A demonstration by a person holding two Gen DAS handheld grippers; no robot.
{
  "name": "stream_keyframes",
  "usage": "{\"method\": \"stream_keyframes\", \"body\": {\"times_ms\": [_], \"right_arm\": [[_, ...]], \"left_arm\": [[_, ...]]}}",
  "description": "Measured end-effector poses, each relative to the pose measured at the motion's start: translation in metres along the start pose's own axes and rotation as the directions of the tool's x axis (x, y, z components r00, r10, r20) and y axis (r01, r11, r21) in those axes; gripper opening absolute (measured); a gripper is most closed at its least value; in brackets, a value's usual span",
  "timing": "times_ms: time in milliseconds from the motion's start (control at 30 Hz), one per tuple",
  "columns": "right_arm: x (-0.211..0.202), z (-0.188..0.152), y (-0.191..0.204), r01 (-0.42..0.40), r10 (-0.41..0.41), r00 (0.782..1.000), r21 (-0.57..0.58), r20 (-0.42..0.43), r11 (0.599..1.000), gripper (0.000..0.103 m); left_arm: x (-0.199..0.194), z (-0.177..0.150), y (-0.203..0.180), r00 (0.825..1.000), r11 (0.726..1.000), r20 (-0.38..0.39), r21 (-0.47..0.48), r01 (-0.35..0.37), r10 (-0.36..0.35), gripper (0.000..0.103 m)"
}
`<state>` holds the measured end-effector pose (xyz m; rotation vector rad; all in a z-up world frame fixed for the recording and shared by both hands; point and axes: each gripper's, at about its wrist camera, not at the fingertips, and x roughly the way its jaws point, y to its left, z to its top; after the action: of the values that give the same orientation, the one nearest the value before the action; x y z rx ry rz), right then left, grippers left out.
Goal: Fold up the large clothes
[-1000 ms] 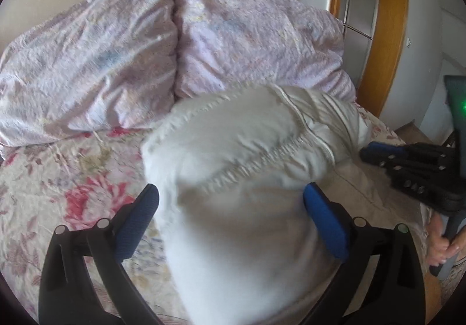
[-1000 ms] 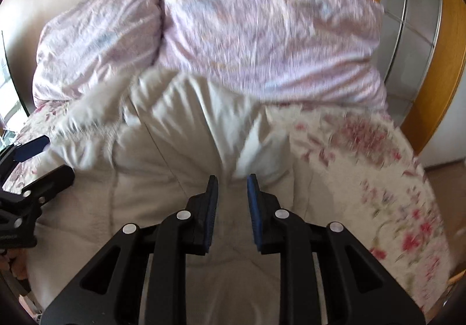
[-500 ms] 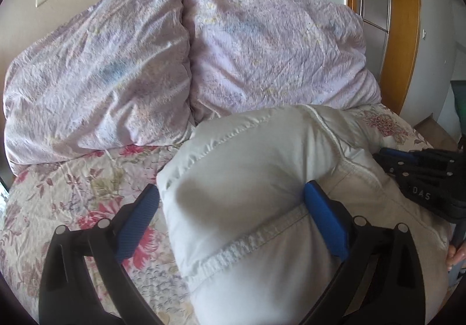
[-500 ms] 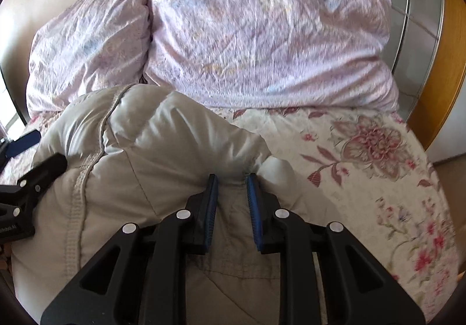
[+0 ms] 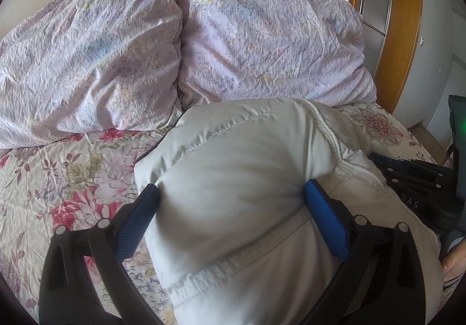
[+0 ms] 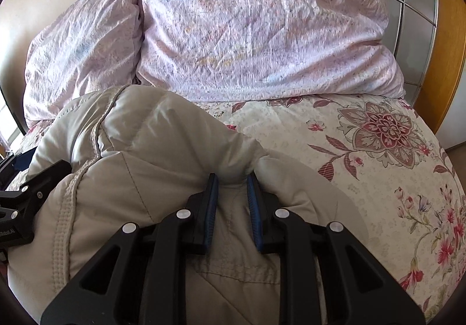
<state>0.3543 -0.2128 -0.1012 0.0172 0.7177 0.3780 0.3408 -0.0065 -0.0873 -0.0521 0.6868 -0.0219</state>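
A puffy, pale grey padded jacket (image 5: 247, 156) lies bunched on the flowered bed. My left gripper (image 5: 233, 196) holds its jaws wide around a thick bulge of the jacket, and both blue pads (image 5: 326, 220) dent the fabric. In the right wrist view the same jacket (image 6: 145, 135) looks beige, and my right gripper (image 6: 233, 182) is shut narrow on a pinched fold of it. Each gripper shows in the other's view: the right gripper (image 5: 407, 179) at the right edge, the left gripper (image 6: 26, 191) at the left edge. The jacket's underside is hidden.
Two lilac pillows (image 5: 87, 56) (image 5: 262, 42) lean against the headboard just beyond the jacket. The flowered bedspread (image 6: 378, 150) stretches to the right and left. A wooden door frame (image 5: 404, 19) stands at the far right. A hand (image 5: 454, 261) shows at the right edge.
Both grippers have carried the jacket forward toward the pillows and lower onto the bed. The bundle now sits more compact, and more bedspread shows to the right.
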Motion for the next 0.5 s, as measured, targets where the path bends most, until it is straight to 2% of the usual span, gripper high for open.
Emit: {"method": "stream_keyframes", "body": {"times_ms": [500], "right_arm": [[0.0063,0.0011,-0.0006,-0.004,0.004,1.000,0.008,-0.011,1.000,0.022]], "left_arm": [[0.0083,-0.0063,0.0006,1.000,1.000,0.016,-0.017,0.006,-0.005,0.099]]}}
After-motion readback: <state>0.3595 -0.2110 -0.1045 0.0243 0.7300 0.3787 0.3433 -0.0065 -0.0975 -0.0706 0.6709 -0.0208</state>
